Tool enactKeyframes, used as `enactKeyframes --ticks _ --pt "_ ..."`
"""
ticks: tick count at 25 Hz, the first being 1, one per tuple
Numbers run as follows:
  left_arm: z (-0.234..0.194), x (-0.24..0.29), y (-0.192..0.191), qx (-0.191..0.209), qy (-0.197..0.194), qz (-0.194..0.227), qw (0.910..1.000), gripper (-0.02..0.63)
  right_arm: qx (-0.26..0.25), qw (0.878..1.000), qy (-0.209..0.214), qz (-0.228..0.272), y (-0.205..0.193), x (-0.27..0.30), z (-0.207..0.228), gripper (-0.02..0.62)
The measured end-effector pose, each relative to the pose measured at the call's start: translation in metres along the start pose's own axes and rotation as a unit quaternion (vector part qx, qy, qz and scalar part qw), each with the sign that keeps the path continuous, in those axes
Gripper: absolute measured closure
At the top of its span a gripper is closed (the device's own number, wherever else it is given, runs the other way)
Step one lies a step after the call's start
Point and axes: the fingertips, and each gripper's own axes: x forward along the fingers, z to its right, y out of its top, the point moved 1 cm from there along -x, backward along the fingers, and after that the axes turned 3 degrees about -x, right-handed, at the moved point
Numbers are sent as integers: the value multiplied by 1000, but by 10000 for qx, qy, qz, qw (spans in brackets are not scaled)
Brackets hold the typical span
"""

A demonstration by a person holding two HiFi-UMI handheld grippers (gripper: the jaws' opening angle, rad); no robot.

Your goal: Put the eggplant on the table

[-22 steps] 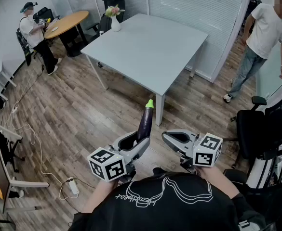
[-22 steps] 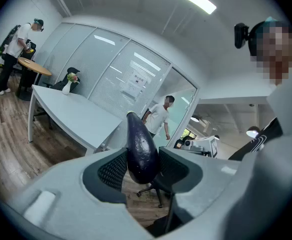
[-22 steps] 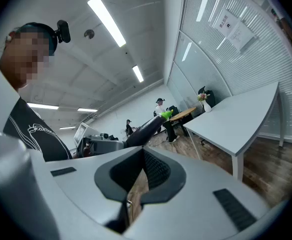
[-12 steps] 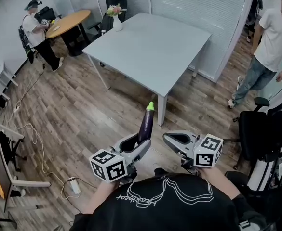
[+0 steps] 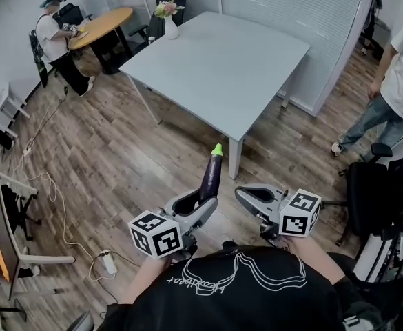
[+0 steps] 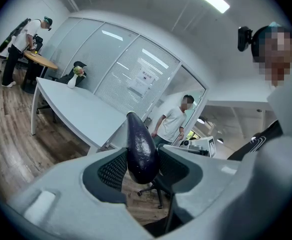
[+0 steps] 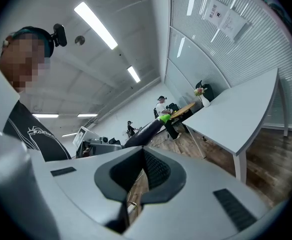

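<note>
- A person (image 5: 52, 38) is standing at 10 o'clock in the head view, beside a round wooden table (image 5: 103, 25).
- A vase of flowers (image 5: 170, 25) is sitting at 11 o'clock, on the far left corner of the grey table (image 5: 222, 67).
- The left gripper (image 5: 200, 202), at 6 to 7 o'clock, is clamping the eggplant (image 5: 210, 178). Both pads are pressing its rounded lower end, and the fingers are spread fairly wide around it.
- The eggplant is standing up out of the jaws, leaning slightly toward 1 o'clock with its green cap uppermost. It is hanging in the air over the wood floor (image 5: 118, 157), short of the grey table's near corner and not touching it.
- The right gripper (image 5: 241, 195), at 5 o'clock, is gripping nothing, and its fingertips are drawn together.
- A second person (image 5: 394, 81) is standing at 2 o'clock, and a black office chair (image 5: 373, 192) is sitting at 4 o'clock.
</note>
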Motion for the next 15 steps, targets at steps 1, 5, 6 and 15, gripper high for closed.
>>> enactKeyframes --ticks 1,5,6,15 --pt "-2 5 3 2 14 1 10000 400 -6 10000 21 7 3 0 5 586" --pt "-9 26 16 35 59 19 10000 400 -84 10000 51 13 17 1 26 586" --pt "-10 31 20 50 62 26 10000 400 -109 9999 55 8 20 1 31 586" --pt "-22 60 52 302 33 167 9994 400 -294 9994 29 163 51 9 68 586"
